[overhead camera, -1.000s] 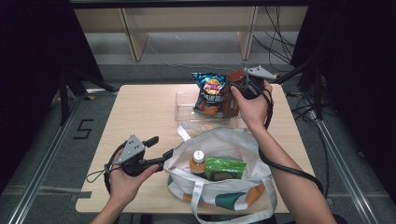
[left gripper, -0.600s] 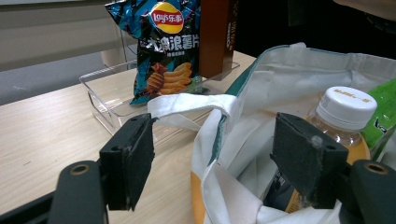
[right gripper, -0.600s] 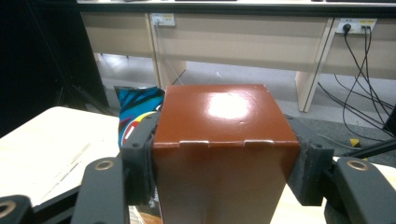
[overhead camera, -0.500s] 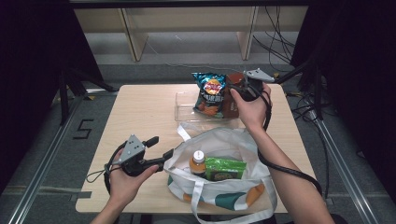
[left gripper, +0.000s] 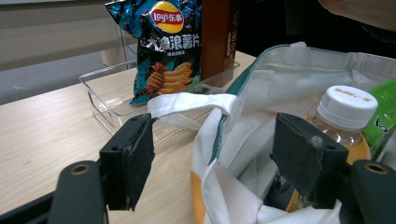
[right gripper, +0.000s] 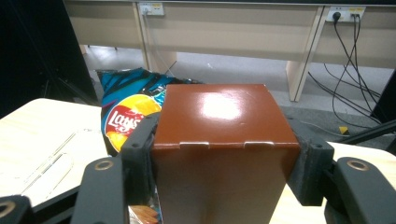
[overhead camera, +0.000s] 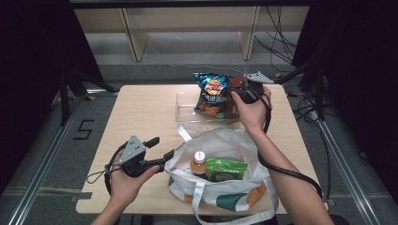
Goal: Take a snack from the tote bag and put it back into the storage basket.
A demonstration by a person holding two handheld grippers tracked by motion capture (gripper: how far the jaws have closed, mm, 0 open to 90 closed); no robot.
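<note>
High view: light wooden table; clear plastic tray at far centre, w/ teal Lay's crisp bag upright in it; tall brown cardboard box just right of bag, at tray's right end; right gripper at the box, held from the right by right hand; jaw state not readable here. Near centre: white fabric tote bag w/ green and orange print, mouth open; inside it, orange-drink bottle w/ white cap at left, green snack packet just right of bottle. Left gripper at near left, held by left hand; jaws apart, one tip at tote's left rim.

Left gripper view: jaws wide apart, gripping nothing; tote rim and white strap between them; bottle beside right-hand jaw; crisp bag and box farther off in tray.

Right gripper view: both jaws pressed flat on opposite sides of box, i.e. clamped on it; box upright, glossy top w/ tuck flap facing camera; crisp bag touching or just beside box's left side, cannot tell which.
</note>
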